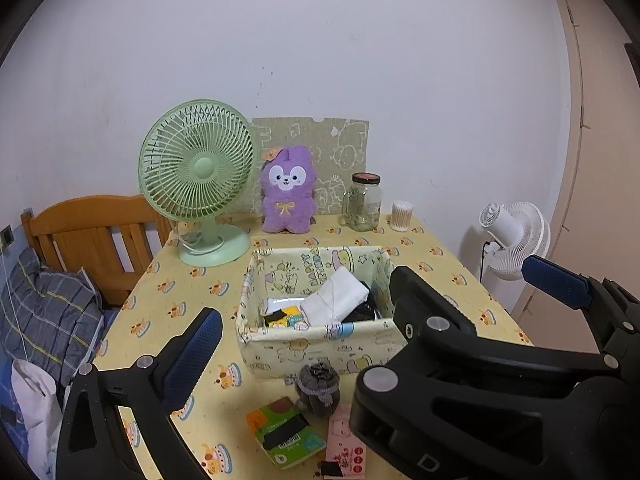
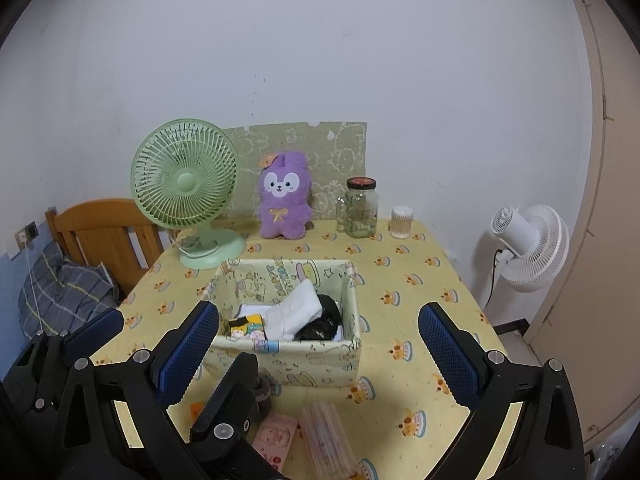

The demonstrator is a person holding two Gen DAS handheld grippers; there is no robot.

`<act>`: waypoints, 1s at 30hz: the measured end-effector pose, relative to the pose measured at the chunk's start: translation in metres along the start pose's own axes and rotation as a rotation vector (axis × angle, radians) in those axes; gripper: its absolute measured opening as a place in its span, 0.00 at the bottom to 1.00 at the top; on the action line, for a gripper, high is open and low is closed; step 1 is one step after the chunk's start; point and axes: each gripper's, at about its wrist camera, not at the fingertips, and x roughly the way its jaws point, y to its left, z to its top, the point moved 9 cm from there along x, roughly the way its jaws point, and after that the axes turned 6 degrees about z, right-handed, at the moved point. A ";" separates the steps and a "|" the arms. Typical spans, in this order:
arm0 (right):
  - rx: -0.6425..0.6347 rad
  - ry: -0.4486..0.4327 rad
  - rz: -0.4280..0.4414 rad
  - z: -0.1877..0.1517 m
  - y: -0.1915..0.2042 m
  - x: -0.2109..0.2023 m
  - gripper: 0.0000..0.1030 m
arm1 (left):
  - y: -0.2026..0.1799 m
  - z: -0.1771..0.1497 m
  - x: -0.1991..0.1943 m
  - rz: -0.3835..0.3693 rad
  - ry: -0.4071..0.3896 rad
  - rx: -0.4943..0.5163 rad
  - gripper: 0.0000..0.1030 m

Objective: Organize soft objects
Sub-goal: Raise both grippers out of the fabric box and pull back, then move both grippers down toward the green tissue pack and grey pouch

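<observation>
A yellow fabric box [image 1: 320,346] [image 2: 288,362] stands mid-table and holds a white cloth [image 1: 334,298] [image 2: 298,308], a black item [image 2: 322,322] and yellow socks [image 1: 286,316]. A grey rolled sock [image 1: 318,390] lies in front of it, mostly hidden in the right wrist view. A purple plush [image 1: 286,190] [image 2: 283,196] sits upright at the back. My left gripper [image 1: 316,332] is open and empty before the box. My right gripper [image 2: 318,320] is open and empty beside it, its left finger crossing into the left gripper's gap.
A green desk fan [image 1: 198,176], a glass jar [image 1: 363,202] and a cotton-swab tub [image 1: 401,216] line the back. A green card pack [image 1: 286,432], a pink packet [image 1: 346,448] and a clear packet [image 2: 328,436] lie near the front edge. A white floor fan [image 2: 532,248] stands right, a wooden headboard [image 1: 92,236] left.
</observation>
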 end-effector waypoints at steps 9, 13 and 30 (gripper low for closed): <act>0.001 0.013 0.011 -0.020 0.002 -0.002 0.98 | 0.001 -0.018 -0.003 0.019 0.007 -0.002 1.00; 0.000 0.027 0.015 -0.030 0.002 0.000 0.98 | 0.001 -0.027 -0.001 0.024 0.017 0.002 1.00; 0.007 0.057 0.030 -0.068 0.002 0.012 0.98 | 0.001 -0.066 0.014 0.011 0.076 -0.018 1.00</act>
